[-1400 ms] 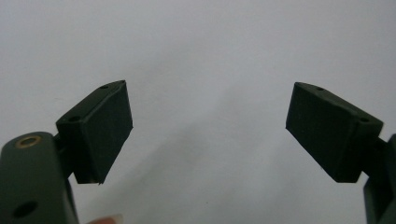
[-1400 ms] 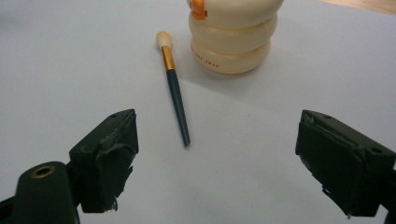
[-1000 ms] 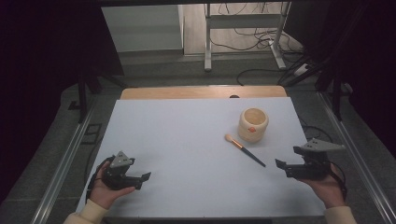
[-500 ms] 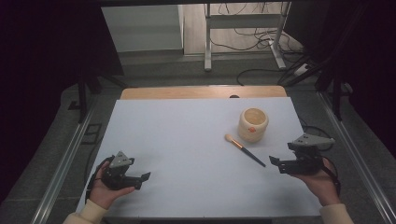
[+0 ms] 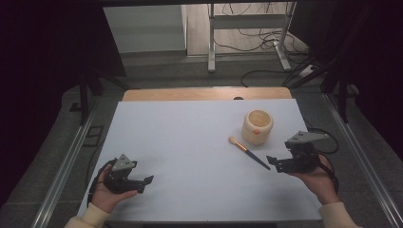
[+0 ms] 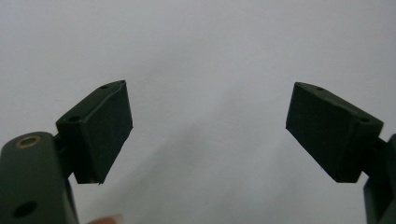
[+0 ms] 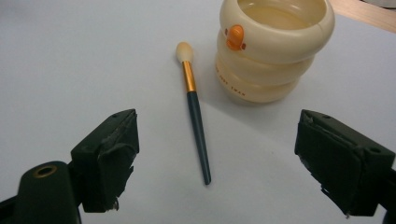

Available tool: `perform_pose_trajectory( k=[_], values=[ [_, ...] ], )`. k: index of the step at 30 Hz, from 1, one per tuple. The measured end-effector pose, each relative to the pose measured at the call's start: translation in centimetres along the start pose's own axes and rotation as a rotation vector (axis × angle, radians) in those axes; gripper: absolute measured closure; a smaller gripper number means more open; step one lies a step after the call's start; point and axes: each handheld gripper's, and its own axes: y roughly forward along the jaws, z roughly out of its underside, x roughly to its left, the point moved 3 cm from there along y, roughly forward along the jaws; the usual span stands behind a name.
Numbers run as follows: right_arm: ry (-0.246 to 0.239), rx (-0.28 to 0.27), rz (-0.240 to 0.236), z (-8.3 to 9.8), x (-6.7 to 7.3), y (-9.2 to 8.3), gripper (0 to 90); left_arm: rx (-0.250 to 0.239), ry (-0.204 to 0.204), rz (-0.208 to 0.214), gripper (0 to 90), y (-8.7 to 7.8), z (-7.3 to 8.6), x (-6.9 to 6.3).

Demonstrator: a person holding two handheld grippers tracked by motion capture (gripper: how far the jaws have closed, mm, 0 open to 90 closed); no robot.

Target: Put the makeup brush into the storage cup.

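A makeup brush (image 5: 249,152) (image 7: 194,116) with a dark handle, gold ferrule and pale tip lies flat on the white table. A cream ribbed cup (image 5: 257,127) (image 7: 271,49) with an orange duck bill stands upright just beyond it. My right gripper (image 5: 274,163) (image 7: 215,158) hovers open just right of the brush's handle end, jaws wide on either side of the handle without touching it. My left gripper (image 5: 146,183) (image 6: 208,133) rests open at the front left, with nothing but bare white table between its jaws.
The white table (image 5: 190,137) stretches between the two hands. A wooden strip (image 5: 204,93) runs along its far edge. Metal rails (image 5: 62,166) flank both sides, and cables (image 5: 266,71) lie on the floor beyond.
My right gripper has moved left and slightly forward toward the brush handle. The left gripper has stayed put.
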Motion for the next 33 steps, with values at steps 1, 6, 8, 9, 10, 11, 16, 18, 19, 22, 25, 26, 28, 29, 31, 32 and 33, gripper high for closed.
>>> perform_pose_trajectory(
  k=[1,6,8,9,10,11,16,18,19,22,25,26,28,29,31,32,33],
  values=[
    [-0.003,0.002,-0.003,-0.1,0.1,0.1,14.3,0.0,0.0,0.0,15.3,0.0,0.0,0.0],
    [-0.013,0.009,-0.016,-0.5,0.5,0.6,14.4,0.001,0.0,-0.001,15.3,0.0,0.0,0.0],
    [-0.017,0.015,-0.019,-0.7,0.6,0.8,14.4,0.0,-0.001,-0.001,15.3,0.0,0.0,0.0],
    [-0.018,0.018,-0.021,-0.7,0.6,0.8,14.5,0.0,0.0,-0.001,15.3,0.0,0.0,0.0],
    [-0.02,0.019,-0.022,-0.8,0.7,0.9,14.6,0.0,-0.001,-0.001,15.3,0.0,0.0,0.0],
    [-0.02,0.023,-0.023,-0.8,0.7,1.0,14.7,0.0,0.0,-0.001,15.3,0.0,0.0,0.0],
    [-0.026,0.034,-0.03,-1.1,0.9,1.5,15.0,0.0,0.0,-0.001,15.3,0.0,0.0,0.0],
    [-0.03,0.04,-0.037,-1.2,1.0,1.7,15.0,0.0,-0.001,-0.001,15.3,0.0,0.0,0.0],
    [-0.032,0.041,-0.039,-1.2,1.1,1.8,15.0,0.0,0.0,-0.001,15.3,0.0,0.0,0.0],
    [-0.037,0.046,-0.043,-1.4,1.3,2.0,15.0,0.001,0.001,-0.001,15.3,0.0,0.0,0.0],
    [-0.045,0.05,-0.046,-1.6,1.4,2.2,15.1,0.001,0.0,-0.001,15.3,0.0,0.0,0.0],
    [-0.046,0.053,-0.046,-1.6,1.5,2.3,15.2,0.001,0.0,-0.001,15.3,0.0,0.0,0.0],
    [-0.047,0.056,-0.046,-1.7,1.5,2.4,15.3,0.0,0.001,-0.002,15.3,0.0,0.0,0.0],
    [-0.047,0.06,-0.046,-1.8,1.6,2.4,15.5,0.002,0.001,-0.002,15.3,0.0,0.0,0.0],
    [-0.064,0.076,-0.047,-2.0,1.8,2.7,16.1,0.0,0.0,-0.002,15.3,0.0,0.0,0.0],
    [-0.064,0.076,-0.047,-2.0,1.8,2.7,16.1,0.0,0.0,-0.002,15.3,0.0,0.0,0.0],
    [-0.071,0.089,-0.044,-2.1,1.9,2.9,16.3,0.0,0.0,-0.002,15.3,0.0,0.0,0.0]
  ],
)
